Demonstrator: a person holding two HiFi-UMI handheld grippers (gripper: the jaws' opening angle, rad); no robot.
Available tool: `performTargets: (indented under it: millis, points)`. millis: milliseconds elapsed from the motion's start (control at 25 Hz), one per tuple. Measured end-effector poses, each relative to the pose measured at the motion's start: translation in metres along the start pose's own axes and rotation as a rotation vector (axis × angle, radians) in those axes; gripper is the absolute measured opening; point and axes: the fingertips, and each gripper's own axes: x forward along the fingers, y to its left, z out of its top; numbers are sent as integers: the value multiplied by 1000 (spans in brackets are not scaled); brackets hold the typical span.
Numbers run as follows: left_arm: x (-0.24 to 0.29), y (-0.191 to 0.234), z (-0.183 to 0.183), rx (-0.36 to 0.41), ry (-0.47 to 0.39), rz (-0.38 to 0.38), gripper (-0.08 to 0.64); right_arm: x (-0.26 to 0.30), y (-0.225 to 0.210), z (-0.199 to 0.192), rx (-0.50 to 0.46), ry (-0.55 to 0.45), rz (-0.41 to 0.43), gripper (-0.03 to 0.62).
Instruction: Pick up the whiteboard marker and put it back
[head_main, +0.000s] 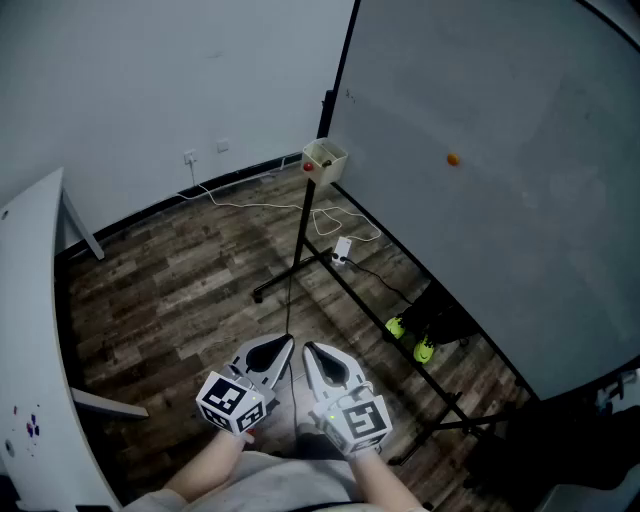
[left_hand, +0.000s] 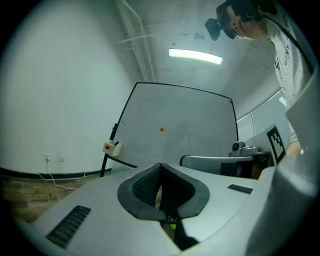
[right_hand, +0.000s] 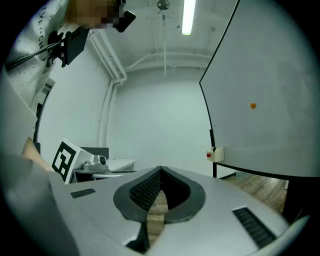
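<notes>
Whiteboard (head_main: 480, 180) cut off top, right edges; small box (head_main: 325, 158) contents too small to tell.

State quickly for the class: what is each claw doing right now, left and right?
Left claw: closed, holding nothing.
Right claw: closed, holding nothing.

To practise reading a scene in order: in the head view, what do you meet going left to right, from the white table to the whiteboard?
From the left: white table → left gripper → right gripper → green shoes → orange magnet.
</notes>
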Motion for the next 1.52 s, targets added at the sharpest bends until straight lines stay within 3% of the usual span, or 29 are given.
performTargets:
  millis: [1000,1520]
  points:
    - [3,21,9,15,-6,-9,15,31,-2,10,-15,-8,-12,18]
    - [78,79,11,26,-5,10,15,97,-76,12,-3,-49,26,18]
